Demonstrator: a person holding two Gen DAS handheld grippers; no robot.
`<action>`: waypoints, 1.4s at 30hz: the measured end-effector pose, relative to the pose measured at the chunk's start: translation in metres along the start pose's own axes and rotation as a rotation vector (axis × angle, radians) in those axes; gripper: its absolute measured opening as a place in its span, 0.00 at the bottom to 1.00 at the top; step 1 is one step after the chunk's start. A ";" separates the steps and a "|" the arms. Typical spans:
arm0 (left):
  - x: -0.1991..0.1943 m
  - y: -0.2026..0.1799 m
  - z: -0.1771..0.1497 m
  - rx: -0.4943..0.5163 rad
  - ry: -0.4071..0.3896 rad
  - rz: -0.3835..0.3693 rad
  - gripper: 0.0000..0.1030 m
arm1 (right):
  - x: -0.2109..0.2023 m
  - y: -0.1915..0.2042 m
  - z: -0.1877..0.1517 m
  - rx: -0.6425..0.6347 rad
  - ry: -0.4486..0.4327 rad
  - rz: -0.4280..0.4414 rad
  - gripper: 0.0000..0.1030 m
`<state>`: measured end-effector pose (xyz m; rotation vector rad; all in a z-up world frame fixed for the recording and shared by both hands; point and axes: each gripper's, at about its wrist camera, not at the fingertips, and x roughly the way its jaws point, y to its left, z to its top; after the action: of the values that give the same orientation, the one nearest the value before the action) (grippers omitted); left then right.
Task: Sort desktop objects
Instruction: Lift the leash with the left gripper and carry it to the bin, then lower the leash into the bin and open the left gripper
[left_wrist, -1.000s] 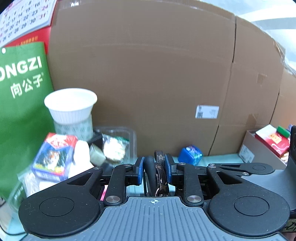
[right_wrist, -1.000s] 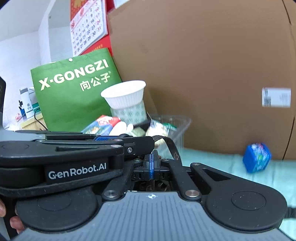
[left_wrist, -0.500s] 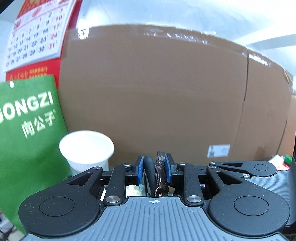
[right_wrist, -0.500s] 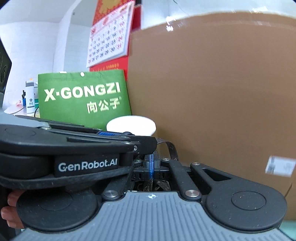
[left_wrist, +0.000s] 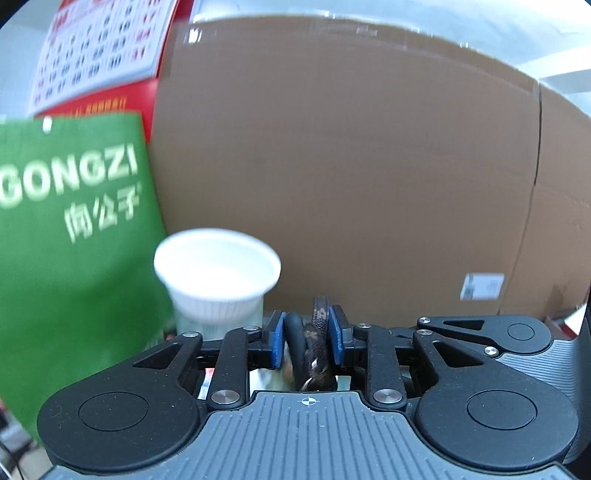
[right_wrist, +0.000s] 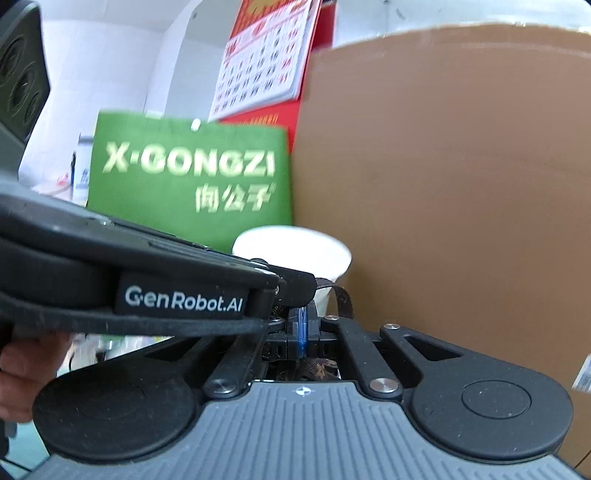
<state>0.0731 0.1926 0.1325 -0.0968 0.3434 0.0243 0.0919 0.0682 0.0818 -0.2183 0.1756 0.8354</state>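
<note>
1. The big brown cardboard box (left_wrist: 369, 177) has a matt, papery face with a white paper label (left_wrist: 482, 286).
2. The white ribbed cup (left_wrist: 218, 275) looks like smooth foam or paper.
3. The green paper bag (right_wrist: 188, 184) is matt.
4. The left tongs (left_wrist: 306, 341) are matt black plastic with blue rubbery pads (left_wrist: 277, 341) and bright metal rivets (left_wrist: 226, 396).
5. The brown patterned strap (left_wrist: 318, 332) they clamp looks like leather.

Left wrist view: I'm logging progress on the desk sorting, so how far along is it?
Nothing shows as finished. In hand: the left tool is shut on a dark strap, held up in front of the cardboard box. The right tool is closed with its pads together, and a strap loop shows beside it. Left: placing the strap; the white cup stands by the green bag.
</note>
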 end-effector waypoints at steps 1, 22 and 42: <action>-0.001 0.002 -0.005 -0.005 0.012 -0.006 0.24 | -0.001 0.003 -0.006 -0.005 0.005 0.012 0.01; -0.019 0.016 -0.039 -0.073 0.049 -0.009 0.74 | -0.025 0.013 -0.035 0.013 0.029 0.024 0.23; -0.048 0.019 -0.036 -0.071 0.016 0.001 0.69 | -0.064 0.003 -0.043 0.148 -0.041 -0.041 0.85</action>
<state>0.0147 0.2079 0.1130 -0.1671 0.3590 0.0372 0.0451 0.0133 0.0555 -0.0652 0.1934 0.7823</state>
